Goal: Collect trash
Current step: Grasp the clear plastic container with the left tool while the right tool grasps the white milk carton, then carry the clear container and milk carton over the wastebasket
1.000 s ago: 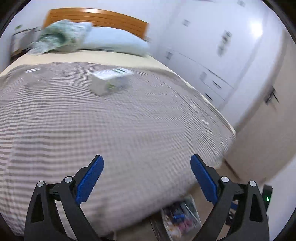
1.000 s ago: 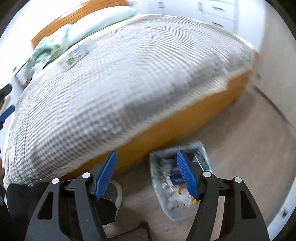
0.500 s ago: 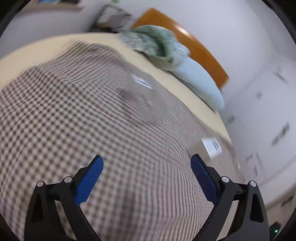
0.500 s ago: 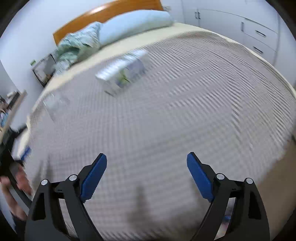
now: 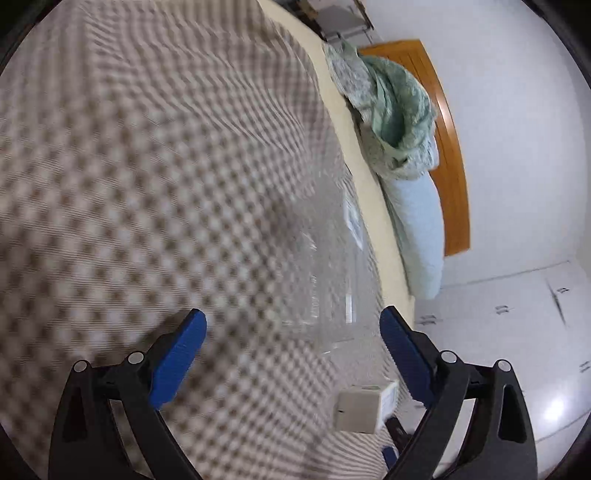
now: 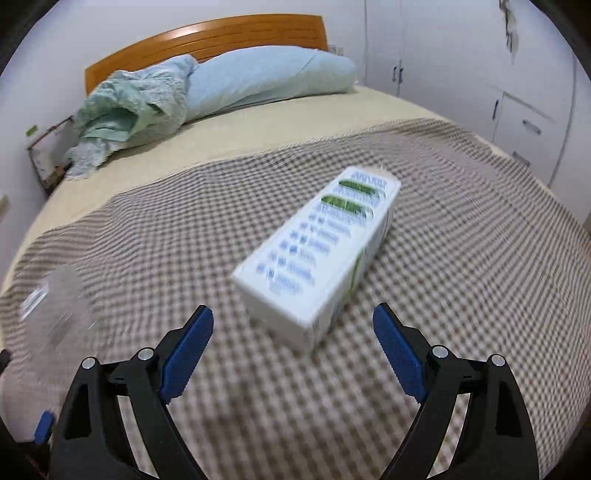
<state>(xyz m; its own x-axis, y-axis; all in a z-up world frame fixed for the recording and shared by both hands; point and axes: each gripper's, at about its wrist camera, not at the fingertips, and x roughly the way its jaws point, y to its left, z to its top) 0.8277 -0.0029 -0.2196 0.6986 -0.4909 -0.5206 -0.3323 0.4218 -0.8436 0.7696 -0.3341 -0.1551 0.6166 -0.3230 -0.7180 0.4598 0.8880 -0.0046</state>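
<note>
- Left gripper [image 5: 291, 332]: black frame with blue finger pads, jaws spread wide, nothing between them. It hovers over the brown-and-white checked bedspread [image 5: 147, 184].
- Clear transparent plastic container [image 5: 332, 280]: lies on the checked bedspread directly ahead of the left gripper, closer to its right finger. Its outline is blurred; whether the gripper touches it cannot be determined.
- Right gripper [image 6: 293, 332]: same black-and-blue construction, jaws spread wide, empty.
- White rectangular carton with green and blue print [image 6: 321, 254]: lies flat on the checked bedspread, just ahead of the right gripper and roughly centred between its fingers, not touching them. In the left wrist view one white end of it [image 5: 360, 408] appears near the left gripper's right finger.
- In the right wrist view the clear container [image 6: 55, 306] lies to the left of the carton, well apart from it.
- Crumpled pale green cloth [image 6: 129, 114] and light blue pillow [image 6: 266, 81]: both rest at the head of the bed against the orange wooden headboard [image 6: 221, 33].
- White cabinet doors [image 6: 517, 110]: stand beside the bed.
</note>
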